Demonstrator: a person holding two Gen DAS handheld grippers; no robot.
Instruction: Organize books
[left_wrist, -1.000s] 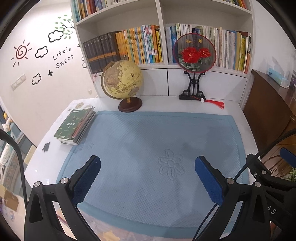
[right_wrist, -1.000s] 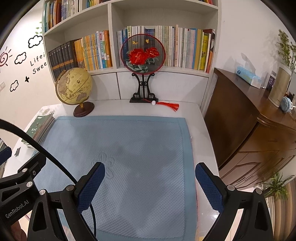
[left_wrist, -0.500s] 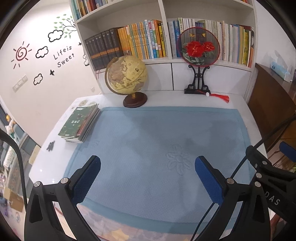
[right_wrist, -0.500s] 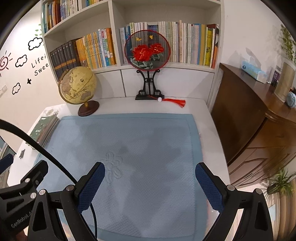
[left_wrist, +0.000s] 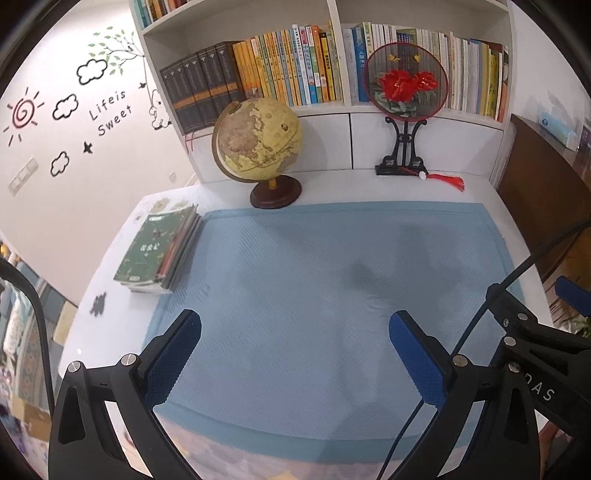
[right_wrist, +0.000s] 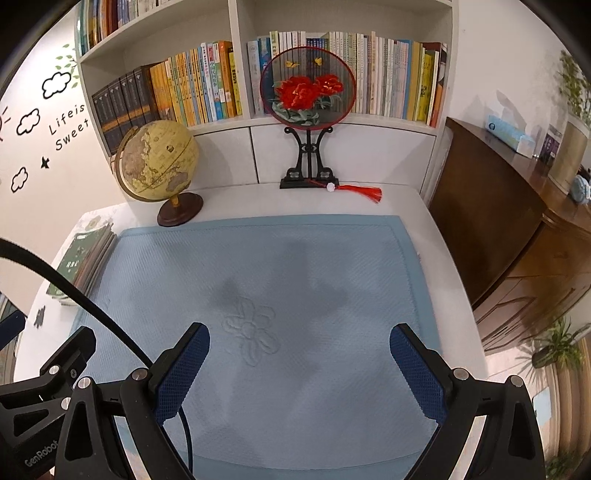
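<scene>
A stack of thin books with a green cover on top (left_wrist: 157, 249) lies flat at the left edge of the white desk, beside the blue mat (left_wrist: 332, 280); it also shows in the right wrist view (right_wrist: 79, 264). Upright books fill the shelf (left_wrist: 295, 77) behind the desk. My left gripper (left_wrist: 295, 354) is open and empty above the near part of the mat, well short of the stack. My right gripper (right_wrist: 299, 365) is open and empty above the mat to its right.
A globe (left_wrist: 258, 142) stands at the back left of the desk. A round red flower fan on a black stand (left_wrist: 404, 85) stands at the back, with a red tassel (left_wrist: 447, 181). A brown wooden cabinet (right_wrist: 517, 229) borders the desk's right side.
Both grippers have drawn back and tilted slightly, so the desk and shelf sit lower and nearer in view. Both stay open and empty. The book stack has not moved.
</scene>
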